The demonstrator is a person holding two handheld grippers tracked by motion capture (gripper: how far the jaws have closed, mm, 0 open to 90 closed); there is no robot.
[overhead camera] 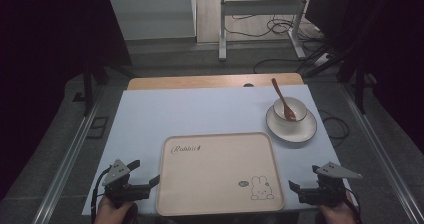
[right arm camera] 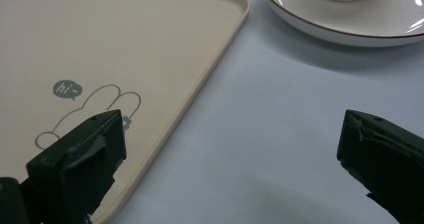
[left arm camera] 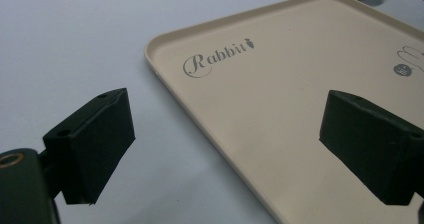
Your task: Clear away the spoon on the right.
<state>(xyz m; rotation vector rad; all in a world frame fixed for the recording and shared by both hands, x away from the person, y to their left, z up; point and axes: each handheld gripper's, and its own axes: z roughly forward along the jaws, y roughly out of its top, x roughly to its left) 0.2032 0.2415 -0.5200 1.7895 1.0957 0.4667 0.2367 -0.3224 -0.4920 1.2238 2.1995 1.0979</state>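
Dim room, pale blue-grey tabletop [overhead camera: 200, 111] with a bare wooden strip along its far edge; cables and a desk frame on the floor at the top of the high view. Beige rectangular plastic tray with a rabbit print [overhead camera: 220, 171] sits at bottom centre, nothing on it. White ceramic bowl [overhead camera: 290, 109] stands on a white saucer-like plate [overhead camera: 291, 125] at right of centre, apart from the tray, with a reddish-brown wooden spoon [overhead camera: 282, 100] leaning in the bowl. Left gripper [overhead camera: 145, 180] at the tray's lower-left corner, jaws spread, straddling the tray's left rim [left arm camera: 165, 79], holding nothing. Right gripper [overhead camera: 300, 190] at lower right, jaws spread over tray edge and bare table [right arm camera: 260, 134], also holding nothing. Judgement: nothing started; tray not gripped, dishes not loaded.
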